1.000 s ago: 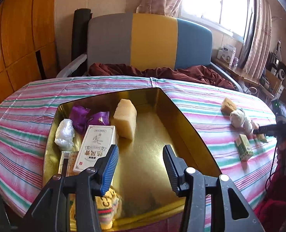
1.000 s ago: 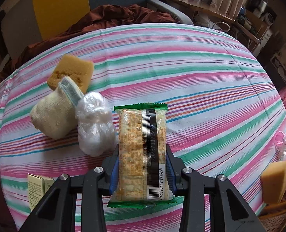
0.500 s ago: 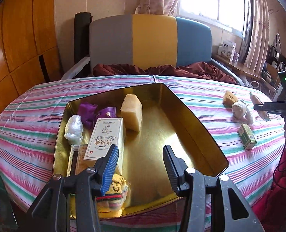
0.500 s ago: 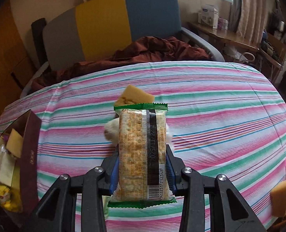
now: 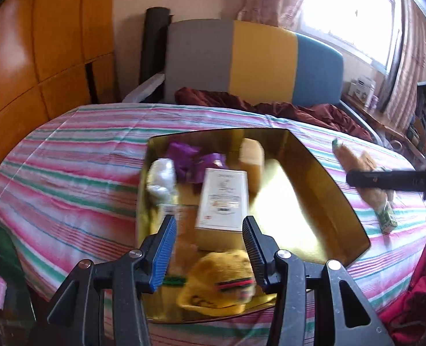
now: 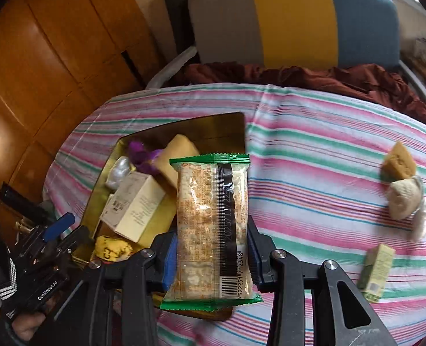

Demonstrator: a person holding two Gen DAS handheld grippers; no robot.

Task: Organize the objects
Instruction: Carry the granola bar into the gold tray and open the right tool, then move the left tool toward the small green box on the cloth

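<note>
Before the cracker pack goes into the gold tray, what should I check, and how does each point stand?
1. Right gripper shut on cracker pack: ok.
2. Pack over the tray: cannot tell; it overlaps the tray's right edge in the right wrist view.
3. Free floor in tray: ok, right half bare.
4. Left gripper clear of the drop spot: cannot tell; it is open and empty, low over the tray's near end.
5. White box out of the way: ok, left of the gap.
</note>
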